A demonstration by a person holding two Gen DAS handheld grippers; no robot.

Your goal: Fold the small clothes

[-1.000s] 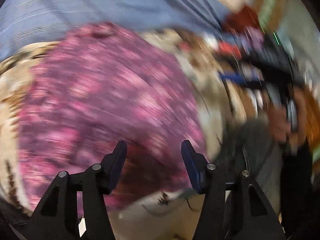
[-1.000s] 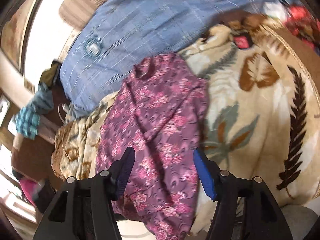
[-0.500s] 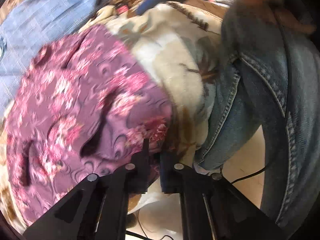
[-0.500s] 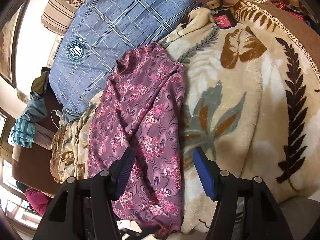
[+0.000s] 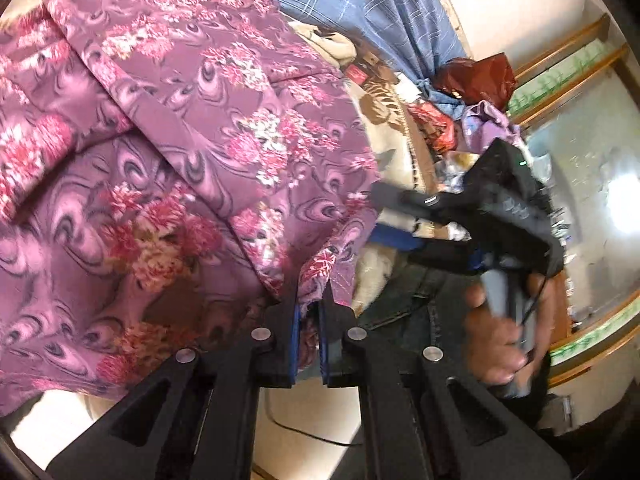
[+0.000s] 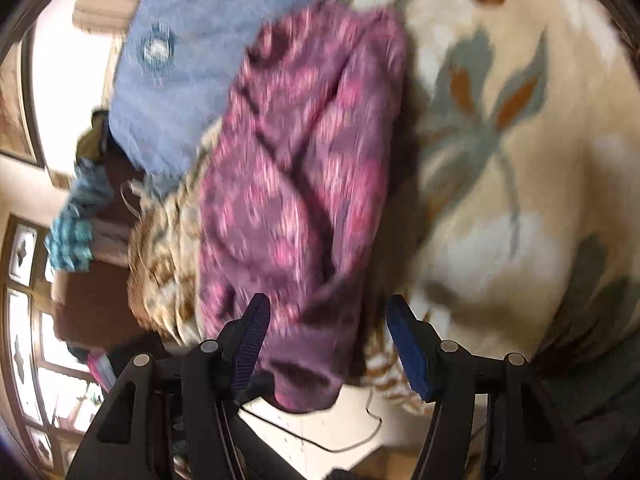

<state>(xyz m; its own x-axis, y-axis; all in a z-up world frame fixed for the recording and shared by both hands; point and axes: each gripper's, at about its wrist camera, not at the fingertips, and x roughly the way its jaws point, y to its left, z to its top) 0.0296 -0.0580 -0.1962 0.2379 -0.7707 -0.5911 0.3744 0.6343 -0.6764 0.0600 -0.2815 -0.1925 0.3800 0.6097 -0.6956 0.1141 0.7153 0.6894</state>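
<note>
**Purple top pinched at its hem on the bed**

Left wrist view: a purple flowered top [image 5: 192, 128] fills the left and centre of the frame, spread over a cream leaf-patterned blanket [image 5: 376, 128]. A blue checked cover [image 5: 360, 4] lies at the upper middle, with a heap of clothes [image 5: 472, 96] at the upper right. The left gripper [image 5: 308, 320] at the lower centre is pressed together, pinching the top's hem. The right gripper [image 5: 396, 216], held by a hand [image 5: 500, 344], reaches to the hem's right edge.

Right wrist view, blurred: the top [image 6: 304, 168] runs down the centre on the blanket [image 6: 520, 160]. The right gripper [image 6: 326, 344] is closing, its fingers apart with the hem between them.
</note>
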